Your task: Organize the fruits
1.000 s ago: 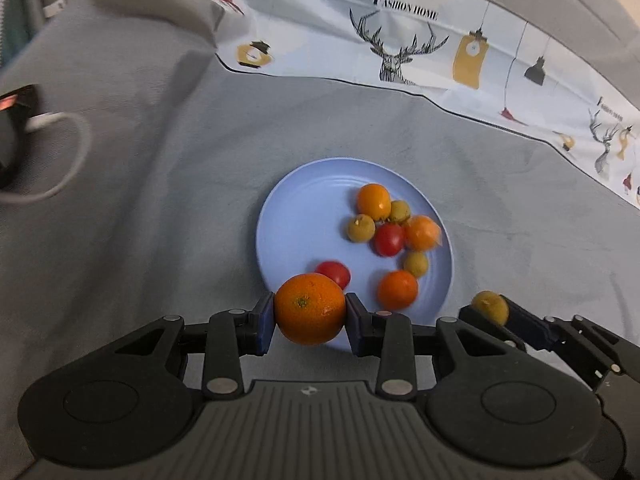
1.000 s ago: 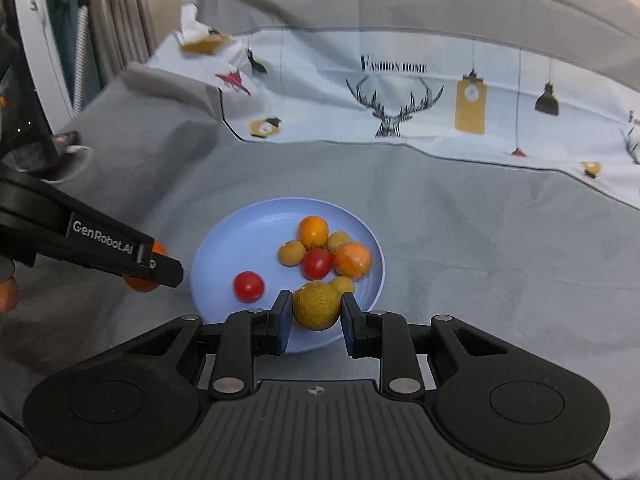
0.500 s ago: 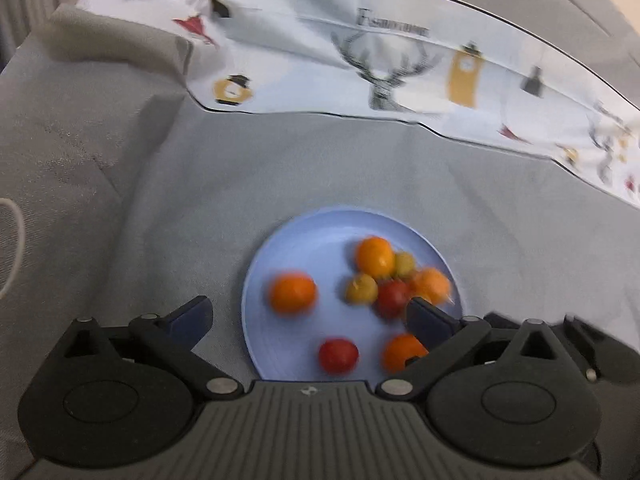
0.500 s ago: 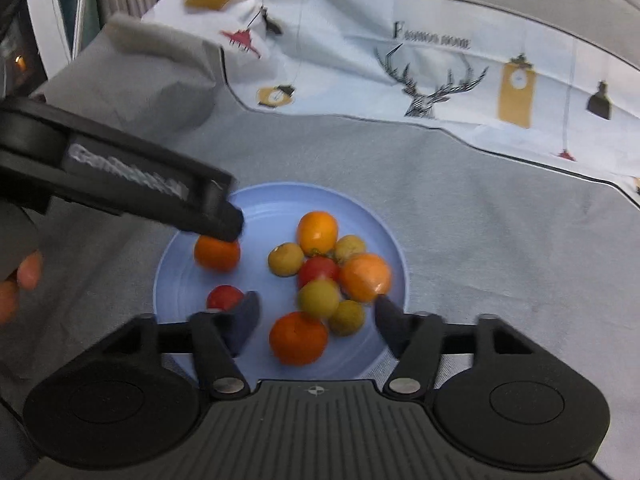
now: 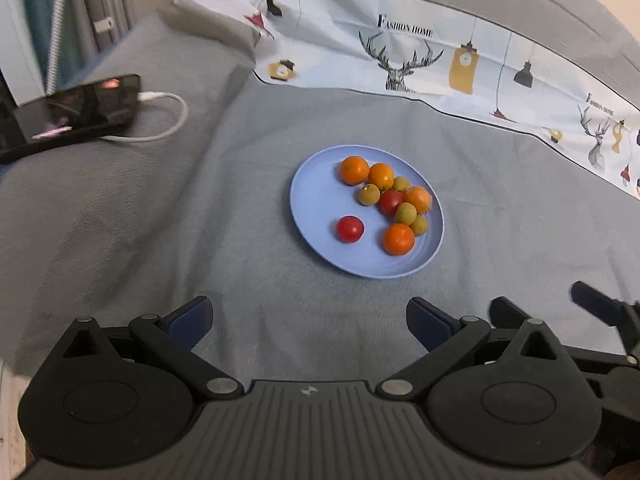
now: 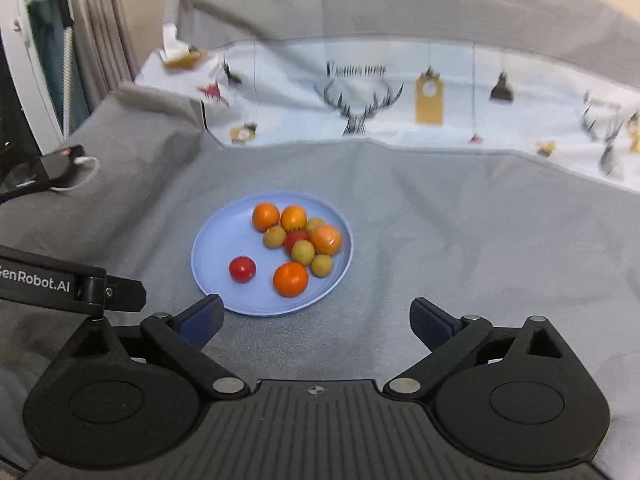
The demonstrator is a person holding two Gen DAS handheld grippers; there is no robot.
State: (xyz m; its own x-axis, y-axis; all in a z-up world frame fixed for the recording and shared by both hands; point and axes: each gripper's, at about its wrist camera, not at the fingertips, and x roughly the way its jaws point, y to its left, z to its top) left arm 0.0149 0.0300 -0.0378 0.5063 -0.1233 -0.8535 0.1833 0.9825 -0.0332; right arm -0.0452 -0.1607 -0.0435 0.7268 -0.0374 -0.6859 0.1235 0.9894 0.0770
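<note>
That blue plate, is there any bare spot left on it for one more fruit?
Yes. The left half of the blue plate is bare, bordered by its rim and the lone red tomato. The right half is crowded: oranges, yellow-green fruits and another tomato sit clustered together, touching.

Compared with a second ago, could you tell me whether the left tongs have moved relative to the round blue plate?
Yes. The left tongs have pulled back from the round blue plate toward the camera and now stand open and empty.
</note>
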